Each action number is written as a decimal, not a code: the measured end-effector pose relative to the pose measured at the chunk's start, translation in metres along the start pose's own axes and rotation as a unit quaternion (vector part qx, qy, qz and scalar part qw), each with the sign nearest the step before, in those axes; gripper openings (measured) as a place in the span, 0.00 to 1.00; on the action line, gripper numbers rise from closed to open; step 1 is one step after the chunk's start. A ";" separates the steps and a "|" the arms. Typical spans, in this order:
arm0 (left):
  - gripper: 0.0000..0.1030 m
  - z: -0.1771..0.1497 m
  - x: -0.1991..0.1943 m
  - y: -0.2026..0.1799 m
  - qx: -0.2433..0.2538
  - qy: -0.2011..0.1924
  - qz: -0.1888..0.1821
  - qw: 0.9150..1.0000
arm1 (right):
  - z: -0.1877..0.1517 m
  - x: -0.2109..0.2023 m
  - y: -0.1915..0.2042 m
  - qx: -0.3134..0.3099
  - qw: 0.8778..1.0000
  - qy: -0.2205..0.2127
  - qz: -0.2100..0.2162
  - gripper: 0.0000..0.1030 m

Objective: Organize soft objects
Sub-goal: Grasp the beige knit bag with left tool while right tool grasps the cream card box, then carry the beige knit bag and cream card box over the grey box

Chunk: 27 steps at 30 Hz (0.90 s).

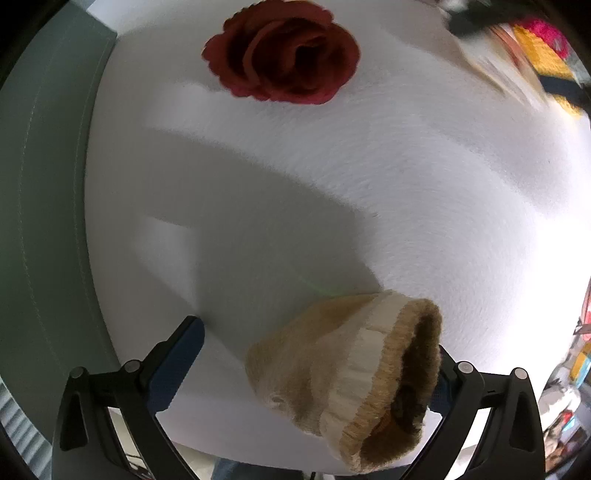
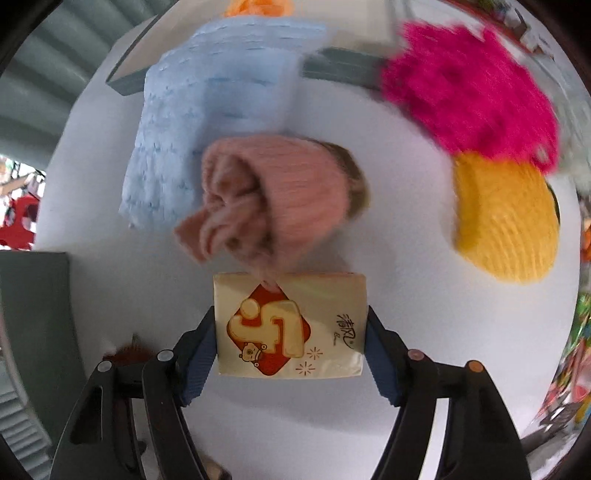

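Note:
In the left wrist view my left gripper (image 1: 317, 354) is wide open over the white table (image 1: 332, 184). A beige knit sock-like piece (image 1: 343, 373) with a brown cuff lies between the fingers, against the right one and apart from the left one. A red fabric rose (image 1: 284, 51) lies at the far side. In the right wrist view my right gripper (image 2: 291, 332) is shut on a cream tissue pack (image 2: 290, 328) with a red and gold print. Beyond it lie a pink knit hat (image 2: 273, 199), a light blue knit cloth (image 2: 207, 110) and a magenta and yellow knit piece (image 2: 491, 158).
A grey-green border (image 1: 48, 184) runs along the table's left side. A grey tray edge (image 2: 332, 68) stands behind the blue cloth, with something orange (image 2: 258, 5) beyond it. Colourful clutter (image 2: 569, 369) lies past the table's right edge.

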<state>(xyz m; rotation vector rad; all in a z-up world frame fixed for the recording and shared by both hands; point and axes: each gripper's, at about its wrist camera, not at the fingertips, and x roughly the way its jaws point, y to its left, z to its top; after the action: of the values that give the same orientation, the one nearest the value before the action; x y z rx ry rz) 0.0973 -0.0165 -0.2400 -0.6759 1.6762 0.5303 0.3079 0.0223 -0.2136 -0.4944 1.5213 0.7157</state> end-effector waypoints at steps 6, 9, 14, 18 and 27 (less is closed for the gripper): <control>0.59 -0.006 -0.015 -0.023 0.056 -0.033 0.000 0.998 | -0.063 -0.011 -0.036 0.022 0.999 0.026 0.027 0.73; 0.33 -0.008 -0.019 -0.035 0.091 -0.035 -0.001 0.995 | -0.098 -0.017 -0.053 0.026 0.998 0.036 0.032 0.73; 0.30 -0.015 -0.032 -0.035 0.115 -0.040 -0.002 0.993 | -0.140 -0.024 -0.061 0.028 0.998 0.046 0.042 0.73; 0.30 -0.025 -0.050 -0.033 0.139 -0.054 0.001 0.989 | -0.150 -0.035 -0.050 0.022 0.998 0.053 0.038 0.73; 0.30 -0.021 -0.092 -0.052 0.167 -0.101 0.000 0.981 | -0.168 -0.047 -0.035 0.022 0.997 0.063 0.046 0.73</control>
<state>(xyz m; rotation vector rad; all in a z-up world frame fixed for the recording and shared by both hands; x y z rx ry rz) 0.1309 -0.0548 -0.1454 -0.3645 1.5246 0.2950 0.2159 -0.1251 -0.1744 -0.4456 1.6829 0.7321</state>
